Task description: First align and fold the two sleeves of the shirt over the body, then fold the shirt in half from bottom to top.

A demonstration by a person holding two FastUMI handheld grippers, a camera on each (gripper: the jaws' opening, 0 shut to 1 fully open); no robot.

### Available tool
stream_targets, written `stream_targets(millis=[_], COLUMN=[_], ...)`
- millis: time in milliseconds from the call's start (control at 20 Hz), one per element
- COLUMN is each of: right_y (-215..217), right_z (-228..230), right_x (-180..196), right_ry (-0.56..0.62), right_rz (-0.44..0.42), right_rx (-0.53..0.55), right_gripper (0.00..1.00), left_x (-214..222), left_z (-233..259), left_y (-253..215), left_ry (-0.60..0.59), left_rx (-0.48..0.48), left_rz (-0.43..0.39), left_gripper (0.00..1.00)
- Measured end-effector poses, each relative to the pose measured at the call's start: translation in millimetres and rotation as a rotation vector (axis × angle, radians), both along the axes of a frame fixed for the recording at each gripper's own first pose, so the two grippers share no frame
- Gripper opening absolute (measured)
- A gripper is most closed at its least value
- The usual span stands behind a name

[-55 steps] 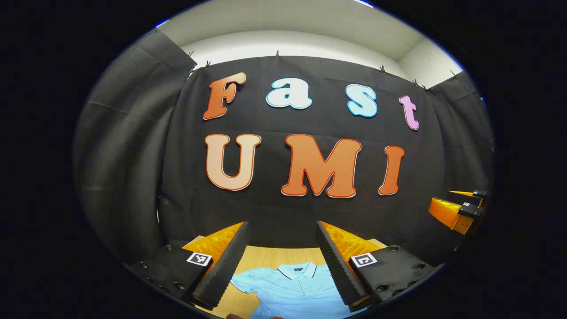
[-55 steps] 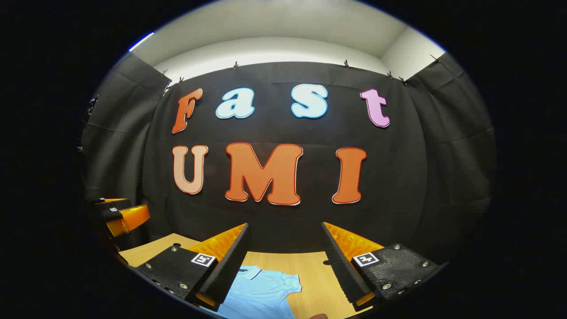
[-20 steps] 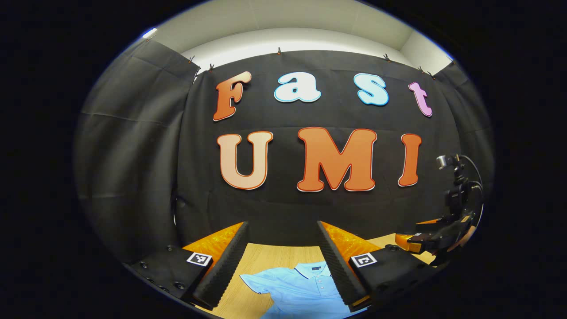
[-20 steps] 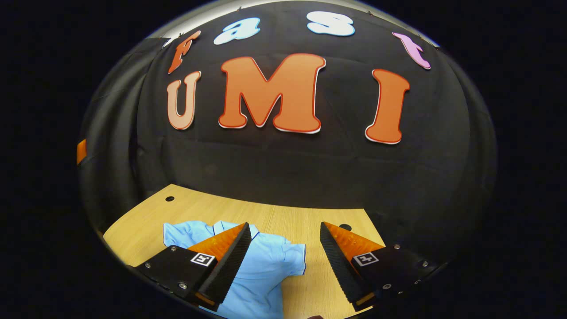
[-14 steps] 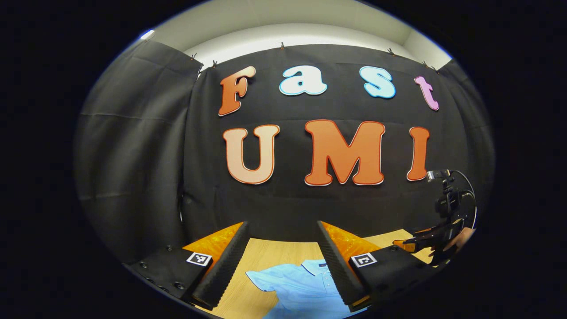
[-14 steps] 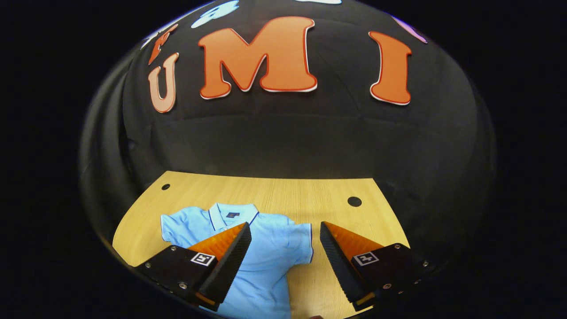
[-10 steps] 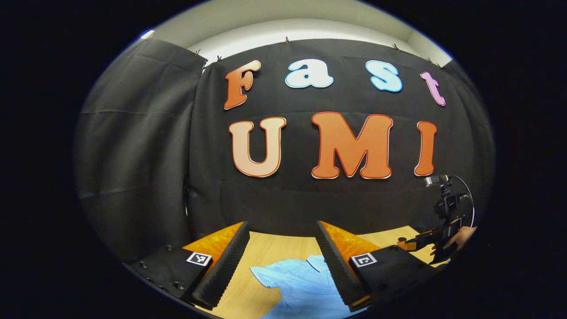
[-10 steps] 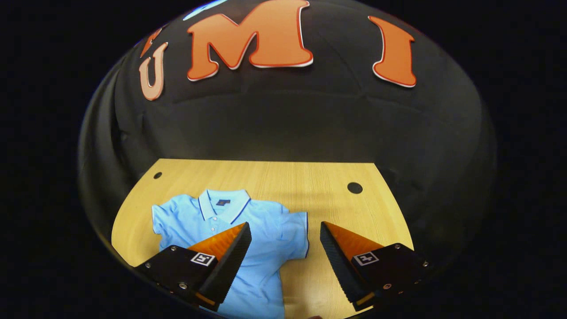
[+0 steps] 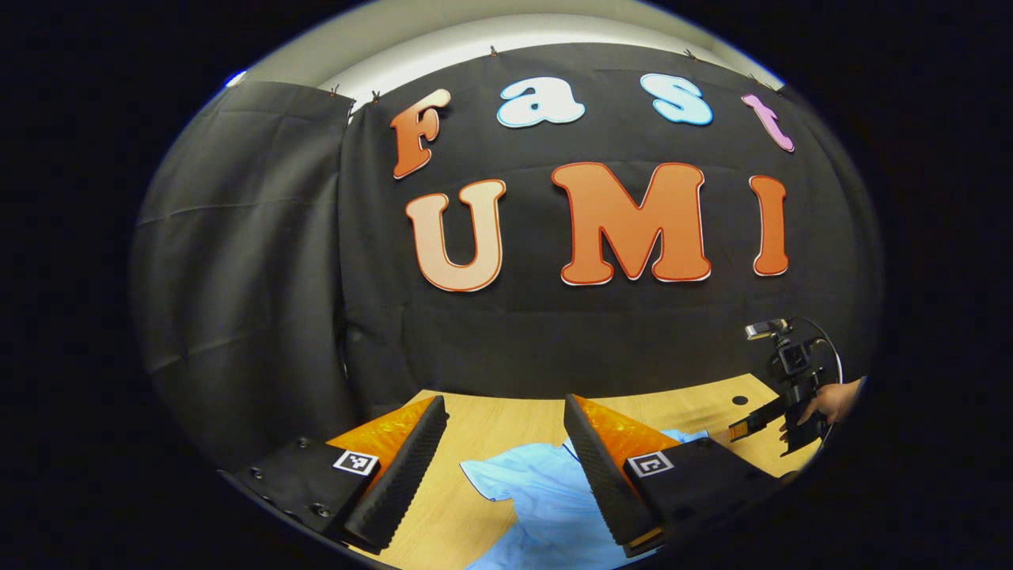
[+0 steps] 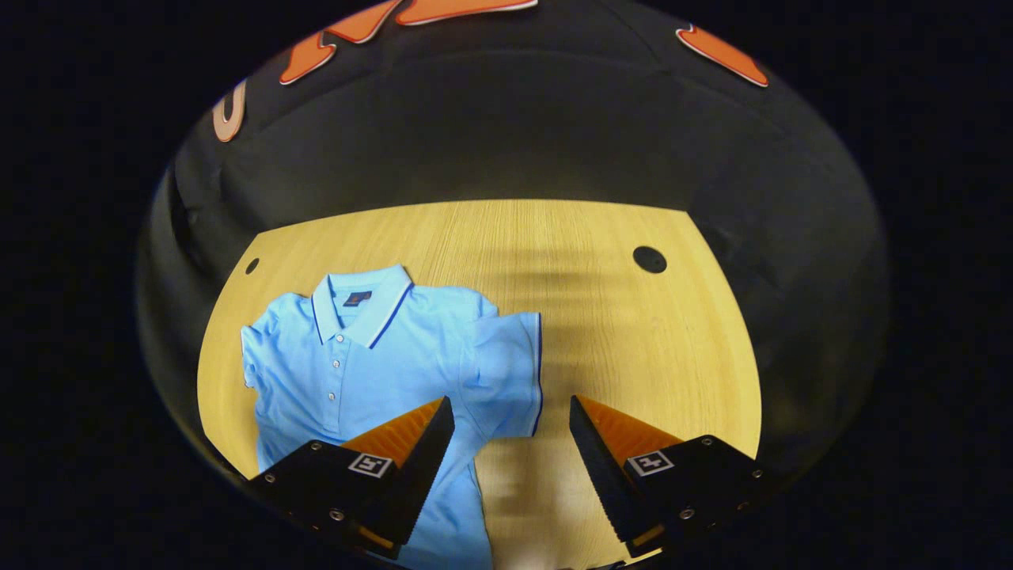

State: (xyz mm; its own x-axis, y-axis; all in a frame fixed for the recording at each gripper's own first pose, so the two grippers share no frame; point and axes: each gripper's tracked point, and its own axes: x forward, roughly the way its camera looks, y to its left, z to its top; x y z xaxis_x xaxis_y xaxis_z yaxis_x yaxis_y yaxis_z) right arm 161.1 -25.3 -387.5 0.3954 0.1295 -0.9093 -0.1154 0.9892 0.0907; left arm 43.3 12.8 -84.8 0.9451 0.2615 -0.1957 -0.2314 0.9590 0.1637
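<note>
Booth wall [image 9: 237,277]: black cloth behind and around the counter.

Counter [image 10: 617,317]: light wood grain, curved far edge against the cloth. Two dark round holes near the far edge, a bigger one [image 10: 649,258] on the right side of the right gripper view and a smaller one [image 10: 252,265] on the left.

Shirt [image 10: 356,356]: light blue polo, flat on the counter, front up, collar toward the booth wall. It sits on the left part of the counter in the right gripper view. Both short sleeves lie spread out to the sides, not folded over the body. Dark trim on the collar and sleeve hems, button placket down from the collar. In the left gripper view the shirt [image 9: 546,499] sits low in frame, one sleeve pointing left, part of it hidden behind the near finger.

Right tongs [image 10: 510,443]: wide, nothing between the fingers, above the counter, tilted down. The sleeve [image 10: 506,380] nearest them lies just ahead of the gap; no contact visible. From the left gripper view the right tongs [image 9: 740,427] sit far right over the counter, held by a hand [image 9: 831,400].

Left tongs [image 9: 506,451]: wide, holding nothing, above the near side of the shirt, pointed more level toward the wall.
</note>
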Motion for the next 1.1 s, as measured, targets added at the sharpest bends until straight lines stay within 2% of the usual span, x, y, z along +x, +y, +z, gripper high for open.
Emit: stream_targets(millis=[200, 450, 600, 650, 700, 750, 950, 1100], right_y=[-8, -5, -3, -4, -3, -1, -1, -2], right_z=[-24, -53, -67, -72, -78, -80, -92, -90], right_x=[6, 10, 10, 10, 8, 7, -1, 5], right_ry=[0.064, 0.17, 0.232, 0.247, 0.261, 0.274, 0.335, 0.318], right_rz=[-0.001, -0.031, -0.065, -0.073, -0.08, -0.082, -0.102, -0.115], right_rx=[-0.014, 0.03, 0.068, 0.059, 0.054, 0.055, 0.031, 0.056], right_gripper=[0.87, 0.86, 0.73, 0.71, 0.64, 0.65, 0.47, 0.25], left_x=[7, 8, 8, 10, 9, 10, 8, 5], left_z=[-9, -12, -14, -15, -16, -16, -12, -11], left_y=[-9, -8, -9, -10, -12, -14, -16, -16], left_ry=[0.035, 0.06, 0.073, 0.077, 0.081, 0.085, 0.084, 0.08], left_rx=[0.01, 0.024, 0.032, 0.032, 0.035, 0.038, 0.052, 0.061], left_rz=[-0.009, 0.012, 0.025, 0.025, 0.024, 0.021, 0.026, 0.036], left_gripper=[0.96, 0.98, 0.98, 0.98, 0.98, 0.98, 1.0, 1.0])
